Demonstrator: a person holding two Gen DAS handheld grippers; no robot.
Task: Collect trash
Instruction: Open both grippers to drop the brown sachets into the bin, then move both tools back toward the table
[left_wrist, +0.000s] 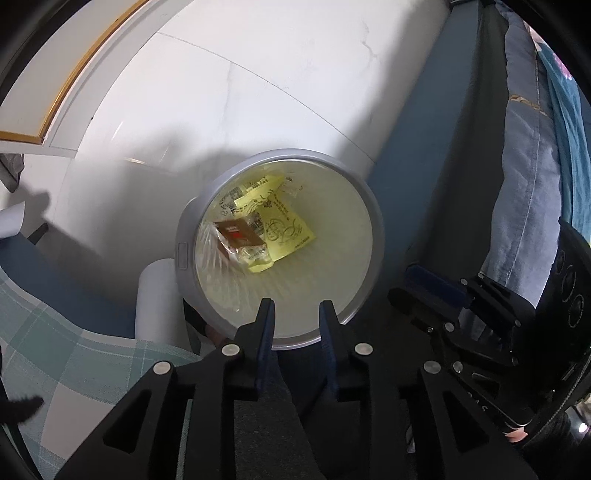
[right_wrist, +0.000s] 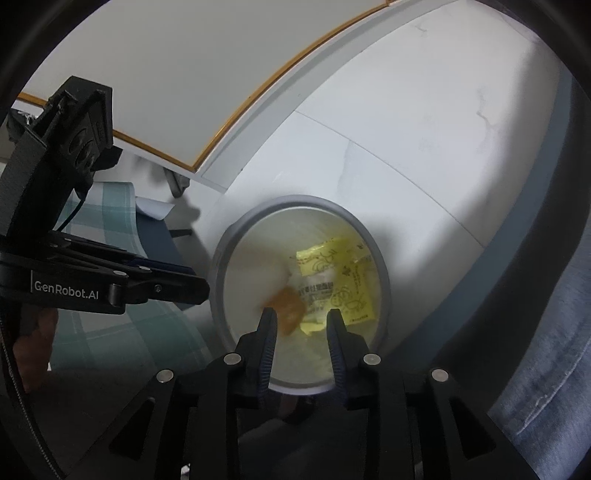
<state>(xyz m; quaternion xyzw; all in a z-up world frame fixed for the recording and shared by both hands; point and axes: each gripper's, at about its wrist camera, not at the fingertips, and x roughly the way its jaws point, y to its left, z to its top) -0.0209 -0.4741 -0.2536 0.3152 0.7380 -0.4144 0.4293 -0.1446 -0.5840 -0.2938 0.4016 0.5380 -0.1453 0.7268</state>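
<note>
White tiled floor (left_wrist: 229, 85) below, with a gold-edged white panel (left_wrist: 55, 81) along one side and checked green bedding (left_wrist: 74, 325) at the near edge

Round bin (left_wrist: 373, 236) with a grey rim, lined with a pale, thin plastic bag, standing on the tiles beside a blue-grey quilt (left_wrist: 524, 192)

Inside, at the bottom: a yellow printed wrapper (left_wrist: 288, 229), crumpled, with black line drawings and text, and a brown-and-red packet in clear film (left_wrist: 240, 240) lying just beside and partly over it, toward the rim

Same yellow wrapper (right_wrist: 340, 273) in the right wrist view, plus an orange-brown blur (right_wrist: 288, 306) over the bin's inside, too smeared to name

Left gripper (left_wrist: 297, 306) pointing steeply down over the bin's near rim, jaws a narrow gap apart, nothing between them

Right gripper (right_wrist: 301, 315) likewise over the bin, jaws slightly parted, pads pressing on nothing; blurred piece showing between the tips, whether touching them cannot be told

Left gripper (right_wrist: 192, 286) also visible from the side in the right wrist view, near the bin's rim
</note>
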